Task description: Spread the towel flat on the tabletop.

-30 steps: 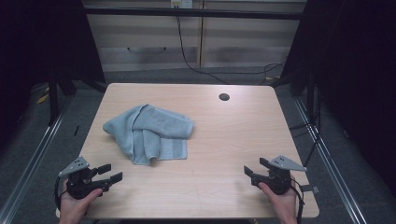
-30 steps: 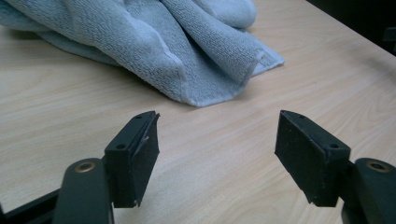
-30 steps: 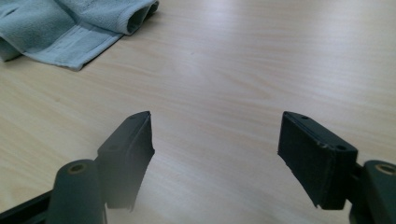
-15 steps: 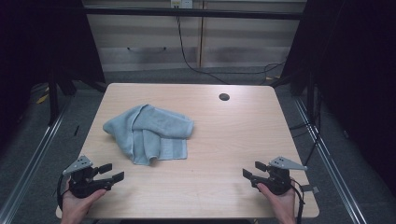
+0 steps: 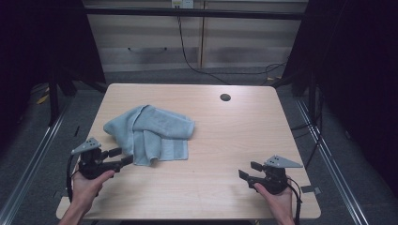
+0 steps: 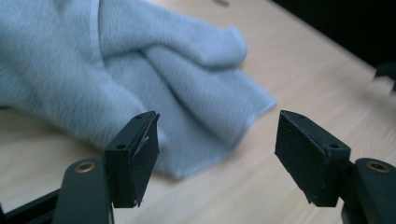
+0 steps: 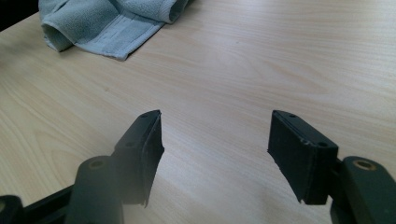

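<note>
Towel (image 5: 151, 134) lies just beyond left hand-held gripper (image 5: 121, 156).

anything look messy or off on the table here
Only the towel: it lies crumpled toward the table's left side, loosely bunched with uneven overlapping folds rather than flat. The left gripper sits open at its near edge. Nothing looks spilled or damaged.

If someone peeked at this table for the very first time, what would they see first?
Probably the crumpled blue towel lying left of the middle of the wooden table. Next, the two black tongs at the near edge: the left tongs open right beside the towel, the right tongs open over bare wood.
</note>
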Tool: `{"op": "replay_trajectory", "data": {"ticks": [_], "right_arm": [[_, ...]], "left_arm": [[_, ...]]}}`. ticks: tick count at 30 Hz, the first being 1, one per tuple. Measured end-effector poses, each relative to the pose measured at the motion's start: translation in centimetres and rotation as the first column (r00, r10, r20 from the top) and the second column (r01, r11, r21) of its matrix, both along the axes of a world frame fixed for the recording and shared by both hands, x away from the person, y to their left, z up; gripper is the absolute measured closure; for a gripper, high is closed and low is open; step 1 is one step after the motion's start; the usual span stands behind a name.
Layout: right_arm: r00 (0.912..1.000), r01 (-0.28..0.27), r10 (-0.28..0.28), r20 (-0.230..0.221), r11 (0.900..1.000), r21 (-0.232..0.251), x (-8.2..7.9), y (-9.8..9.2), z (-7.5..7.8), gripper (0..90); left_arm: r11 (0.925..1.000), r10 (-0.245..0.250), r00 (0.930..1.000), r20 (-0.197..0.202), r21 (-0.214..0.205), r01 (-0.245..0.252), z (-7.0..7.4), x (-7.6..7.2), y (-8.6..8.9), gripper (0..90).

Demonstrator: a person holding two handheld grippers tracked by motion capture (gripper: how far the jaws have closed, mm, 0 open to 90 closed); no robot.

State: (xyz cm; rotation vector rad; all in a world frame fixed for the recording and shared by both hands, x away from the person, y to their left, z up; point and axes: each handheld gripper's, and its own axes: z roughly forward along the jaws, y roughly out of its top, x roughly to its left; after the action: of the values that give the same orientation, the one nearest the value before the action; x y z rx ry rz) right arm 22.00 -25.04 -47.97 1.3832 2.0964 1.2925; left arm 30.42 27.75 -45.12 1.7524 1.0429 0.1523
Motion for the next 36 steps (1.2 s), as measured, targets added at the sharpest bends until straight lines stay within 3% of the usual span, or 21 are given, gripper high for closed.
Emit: {"op": "replay_trajectory", "data": {"ticks": [6, 7, 8, 9, 10, 11, 12, 13, 14, 17, 18, 19, 21, 25, 26, 27, 28, 31, 34, 35, 36], "right_arm": [[0.9998, -0.017, 0.017, -0.002, 0.9998, 0.004, 0.3, 0.3, 0.1, 34.2], [0.9997, -0.025, 0.025, -0.006, 0.9996, 0.009, 0.4, 0.4, 0.1, 33.8], [0.9995, -0.03, 0.03, -0.009, 0.9995, 0.011, 0.5, 0.4, 0.0, 33.8], [0.9995, -0.03, 0.03, -0.009, 0.9995, 0.011, 0.5, 0.4, 0.0, 33.8], [0.9994, -0.035, 0.035, -0.008, 0.9993, 0.011, 0.6, 0.4, 0.0, 33.5], [0.9993, -0.037, 0.037, -0.011, 0.9992, 0.015, 0.6, 0.4, 0.0, 33.3], [0.9992, -0.037, 0.037, -0.012, 0.9992, 0.017, 0.7, 0.4, -0.1, 33.0], [0.9992, -0.037, 0.038, -0.015, 0.9992, 0.014, 0.7, 0.4, -0.1, 32.9], [0.999, -0.043, 0.043, -0.013, 0.999, 0.015, 0.7, 0.4, -0.1, 32.9], [0.9988, -0.046, 0.046, -0.015, 0.9989, 0.012, 0.7, 0.4, -0.1, 32.4], [0.9985, -0.053, 0.053, -0.017, 0.9985, 0.014, 0.6, 0.5, -0.1, 32.1], [0.9983, -0.055, 0.055, -0.019, 0.9984, 0.015, 0.6, 0.5, -0.1, 31.7], [0.9978, -0.063, 0.063, -0.02, 0.9979, 0.019, 0.6, 0.5, -0.2, 31.5], [0.9974, -0.067, 0.067, -0.027, 0.9976, 0.015, 0.6, 0.5, -0.3, 31.2], [0.9975, -0.065, 0.065, -0.029, 0.9979, 0.008, 0.6, 0.6, -0.3, 31.2], [0.9976, -0.062, 0.062, -0.029, 0.998, 0.007, 0.6, 0.6, -0.3, 31.2], [0.9975, -0.064, 0.064, -0.031, 0.9979, 0.007, 0.6, 0.5, -0.3, 31.2], [0.9976, -0.063, 0.063, -0.029, 0.998, 0.007, 0.5, 0.5, -0.3, 31.2], [0.997, -0.069, 0.069, -0.034, 0.9976, 0.006, 0.5, 0.6, -0.3, 31.2], [0.9969, -0.072, 0.073, -0.03, 0.9974, 0.006, 0.5, 0.6, -0.3, 31.2], [0.9969, -0.072, 0.073, -0.03, 0.9974, 0.006, 0.5, 0.6, -0.3, 31.2]], "left_arm": [[0.9994, -0.008, 0.9997, -0.021, 0.034, 0.009, -0.2, 2.6, -2.2, 28.6], [0.9981, -0.014, 0.9991, -0.039, 0.06, 0.017, -0.4, 3.5, -2.9, 28.6], [0.9959, -0.015, 0.9994, -0.03, 0.089, 0.018, -0.5, 3.9, -3.3, 28.2], [0.9959, -0.015, 0.9994, -0.03, 0.089, 0.018, -0.5, 3.9, -3.3, 28.1], [0.993, -0.014, 0.9997, -0.02, 0.117, 0.016, -0.5, 4.3, -3.9, 28.2], [0.9901, -0.036, 0.9987, -0.035, 0.134, 0.041, -0.8, 5.0, -4.7, 27.9], [0.9901, -0.036, 0.9987, -0.035, 0.134, 0.041, -0.8, 5.0, -4.7, 27.6], [0.9828, -0.041, 0.9988, -0.028, 0.179, 0.046, -1.0, 5.5, -5.6, 27.8], [0.9794, -0.038, 0.9988, -0.031, 0.197, 0.044, -1.3, 5.9, -6.0, 28.2], [0.9736, -0.041, 0.9973, -0.061, 0.222, 0.053, -2.1, 6.5, -6.6, 27.3], [0.9587, -0.037, 0.9972, -0.065, 0.279, 0.053, -2.8, 6.8, -7.3, 27.3], [0.9533, -0.038, 0.9972, -0.065, 0.297, 0.056, -3.1, 6.9, -7.6, 27.3], [0.9241, -0.036, 0.9985, -0.041, 0.379, 0.049, -3.6, 6.7, -8.3, 30.2], [0.9254, -0.005, 0.9991, -0.043, 0.378, 0.02, -4.1, 6.8, -8.3, 39.1], [0.9041, -0.025, 0.9994, -0.022, 0.426, 0.032, -4.7, 6.7, -8.2, 43.0], [0.9045, -0.028, 0.9996, 0.005, 0.426, 0.023, -5.0, 6.3, -8.3, 46.6], [0.8976, -0.033, 0.9993, 0.017, 0.44, 0.022, -5.0, 6.1, -8.3, 50.8], [0.8964, -0.052, 0.9986, 0.006, 0.441, 0.044, -4.8, 6.0, -8.2, 64.2], [0.8984, -0.071, 0.9973, 0.018, 0.436, 0.056, -4.9, 5.5, -7.7, 68.8], [0.9071, -0.056, 0.998, 0.029, 0.419, 0.038, -5.1, 5.1, -7.8, 69.4], [0.9071, -0.056, 0.998, 0.029, 0.419, 0.038, -5.1, 5.1, -7.8, 69.5]]}}
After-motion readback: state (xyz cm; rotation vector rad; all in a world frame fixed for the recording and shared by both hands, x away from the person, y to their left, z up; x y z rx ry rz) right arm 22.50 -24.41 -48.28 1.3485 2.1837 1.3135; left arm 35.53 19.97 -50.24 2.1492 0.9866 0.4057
